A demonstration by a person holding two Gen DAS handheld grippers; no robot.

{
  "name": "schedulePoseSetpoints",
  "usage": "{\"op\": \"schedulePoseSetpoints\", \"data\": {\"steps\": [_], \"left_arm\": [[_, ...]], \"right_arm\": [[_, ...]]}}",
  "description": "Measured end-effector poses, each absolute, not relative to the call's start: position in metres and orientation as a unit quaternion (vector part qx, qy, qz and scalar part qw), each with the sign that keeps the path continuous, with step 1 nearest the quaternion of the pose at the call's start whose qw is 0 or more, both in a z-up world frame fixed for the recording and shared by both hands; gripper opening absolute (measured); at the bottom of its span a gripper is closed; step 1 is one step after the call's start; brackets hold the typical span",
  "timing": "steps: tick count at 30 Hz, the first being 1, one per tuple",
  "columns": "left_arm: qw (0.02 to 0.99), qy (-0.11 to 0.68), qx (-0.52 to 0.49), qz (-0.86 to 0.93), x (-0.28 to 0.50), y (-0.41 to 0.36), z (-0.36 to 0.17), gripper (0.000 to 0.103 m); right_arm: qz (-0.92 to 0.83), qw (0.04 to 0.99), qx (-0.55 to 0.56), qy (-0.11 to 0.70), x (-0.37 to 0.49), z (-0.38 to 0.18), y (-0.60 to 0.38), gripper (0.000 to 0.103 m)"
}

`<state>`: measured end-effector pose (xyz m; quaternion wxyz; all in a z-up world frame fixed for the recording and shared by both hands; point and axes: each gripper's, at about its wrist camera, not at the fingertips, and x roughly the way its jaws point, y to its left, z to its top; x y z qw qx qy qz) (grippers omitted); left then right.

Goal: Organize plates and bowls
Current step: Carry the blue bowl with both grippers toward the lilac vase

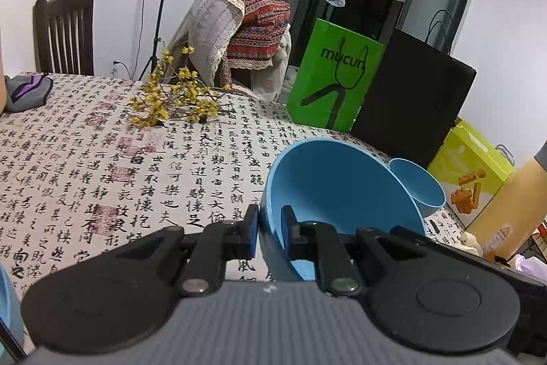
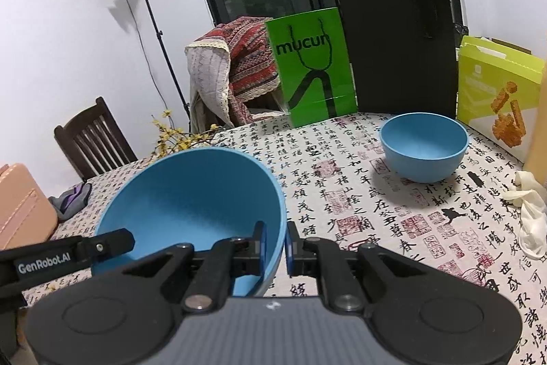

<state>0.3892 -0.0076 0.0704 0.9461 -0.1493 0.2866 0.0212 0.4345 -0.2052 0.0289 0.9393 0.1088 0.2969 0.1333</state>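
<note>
A large blue bowl (image 1: pixel 338 194) is held tilted above the calligraphy tablecloth. My left gripper (image 1: pixel 270 230) is shut on its rim, one finger inside and one outside. In the right wrist view the same large bowl (image 2: pixel 191 204) is gripped at its right rim by my right gripper (image 2: pixel 275 243), also shut on it. The left gripper's arm (image 2: pixel 65 253) shows at the bowl's left side. A smaller blue bowl (image 2: pixel 424 142) stands upright on the table further right; it also shows behind the large bowl in the left wrist view (image 1: pixel 420 183).
A green paper bag (image 2: pixel 311 70), a black bag (image 2: pixel 400 47) and a yellow-green box (image 2: pixel 492 88) stand along the table's far edge. Yellow flower sprigs (image 1: pixel 171 98) lie on the cloth. A pink case (image 2: pixel 20 211) and a grey cloth (image 1: pixel 27 88) sit at the left. A white glove (image 2: pixel 530 211) lies at the right.
</note>
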Motion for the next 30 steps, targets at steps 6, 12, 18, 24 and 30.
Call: {"op": "schedulePoseSetpoints", "data": {"steps": [6,12,18,24,30], "left_arm": [[0.947,0.281,-0.154,0.032,0.381,0.001,0.073,0.014],[0.947,0.276,-0.158,0.046,0.373,0.012,0.075,0.014],[0.947,0.269,-0.164,0.063,0.363,0.025,0.078,0.014],[0.946,0.262,-0.172,0.084,0.352,0.041,0.080,0.014],[0.944,0.257,-0.177,0.104,0.341,0.053,0.082,0.014]], "right_arm": [[0.147,0.937,0.110,0.298,0.431,0.029,-0.197,0.011],[0.163,0.935,0.106,0.297,0.429,0.031,-0.185,0.011],[0.182,0.931,0.102,0.299,0.429,0.033,-0.171,0.011],[0.204,0.927,0.099,0.298,0.426,0.035,-0.155,0.011],[0.223,0.924,0.094,0.297,0.423,0.037,-0.138,0.011]]}}
